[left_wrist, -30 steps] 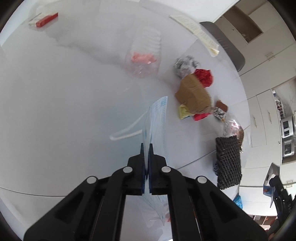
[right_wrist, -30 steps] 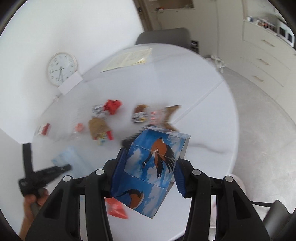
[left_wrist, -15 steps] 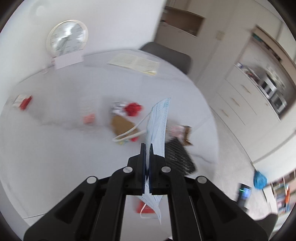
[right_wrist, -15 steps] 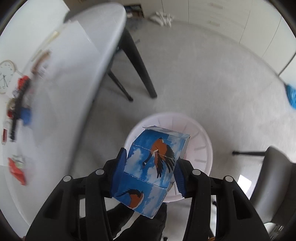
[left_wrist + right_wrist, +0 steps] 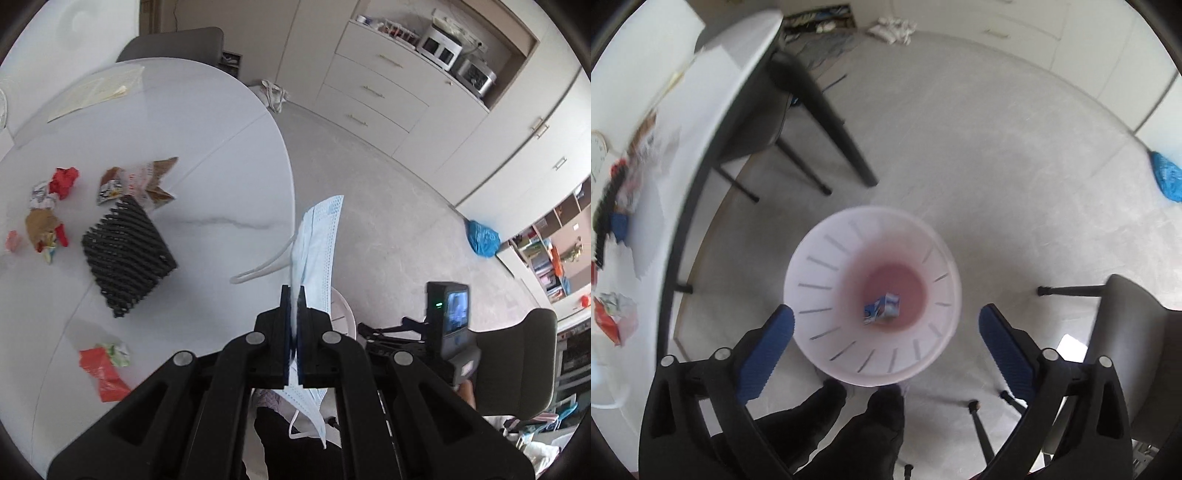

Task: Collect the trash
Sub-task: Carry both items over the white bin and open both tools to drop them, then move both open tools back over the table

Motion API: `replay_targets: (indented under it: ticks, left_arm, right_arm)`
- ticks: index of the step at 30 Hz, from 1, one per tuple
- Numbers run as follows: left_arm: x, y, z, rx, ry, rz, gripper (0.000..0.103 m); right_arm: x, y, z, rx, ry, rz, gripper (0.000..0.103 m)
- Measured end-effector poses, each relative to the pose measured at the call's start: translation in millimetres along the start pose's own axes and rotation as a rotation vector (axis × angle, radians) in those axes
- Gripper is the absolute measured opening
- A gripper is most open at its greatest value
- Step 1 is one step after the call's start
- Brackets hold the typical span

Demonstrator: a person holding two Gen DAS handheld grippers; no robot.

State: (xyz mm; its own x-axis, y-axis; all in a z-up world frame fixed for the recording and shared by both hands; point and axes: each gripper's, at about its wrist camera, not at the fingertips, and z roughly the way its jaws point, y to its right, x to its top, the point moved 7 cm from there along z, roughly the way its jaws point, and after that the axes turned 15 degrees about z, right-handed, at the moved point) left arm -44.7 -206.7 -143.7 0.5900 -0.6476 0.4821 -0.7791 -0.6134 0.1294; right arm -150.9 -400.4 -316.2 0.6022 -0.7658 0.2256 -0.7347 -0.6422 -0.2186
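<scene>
- Right gripper (image 5: 886, 334) hanging wide open over round white plastic bin (image 5: 827, 332); blue printed carton (image 5: 882, 307) lying inside.
- Left gripper (image 5: 294, 314) pinching pale blue face mask (image 5: 317, 236) beyond table edge (image 5: 284, 155); next, carrying it over the bin.

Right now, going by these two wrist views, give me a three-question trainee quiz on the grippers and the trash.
1. True or false: the left gripper is shut on the face mask.
2. Where does the blue carton lie? A) on the table B) inside the white bin C) on the floor
3. Fill in: the right gripper is ____.

Key: 1 true; 2 B; 3 open
</scene>
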Motion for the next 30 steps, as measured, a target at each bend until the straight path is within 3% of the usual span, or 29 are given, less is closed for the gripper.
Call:
replay_targets:
  ticks: [7, 13, 14, 15, 17, 21, 25, 30]
  left_arm:
    - [-14, 62, 86, -0.016, -0.137, 0.062, 0.002]
    - [-27, 69, 129, -0.025, -0.229, 0.022, 0.003]
    - [-28, 69, 132, -0.018, -0.238, 0.021, 0.01]
    - [-28, 67, 135, -0.009, -0.244, 0.02, 0.032]
    - [-26, 62, 131, 0.024, -0.235, 0.008, 0.06]
    - [-20, 57, 120, 0.012, -0.205, 0.012, 0.072]
    - [-11, 54, 102, 0.008, -0.175, 0.024, 0.077]
    - [2, 27, 38, 0.043, -0.06, 0.005, 0.091]
  right_arm:
    - [27, 35, -72, 0.003, 0.118, 0.028, 0.101]
    - [36, 42, -90, 0.028, 0.145, 0.03, 0.101]
    - [37, 42, -92, 0.029, 0.144, 0.027, 0.101]
    - [37, 41, -93, 0.034, 0.143, 0.025, 0.101]
    - [37, 40, -95, 0.039, 0.139, 0.023, 0.101]
    - [37, 36, -96, 0.043, 0.137, 0.016, 0.101]
    - [37, 29, -99, 0.051, 0.143, 0.017, 0.101]
    - [40, 8, -119, 0.057, 0.184, -0.015, 0.101]
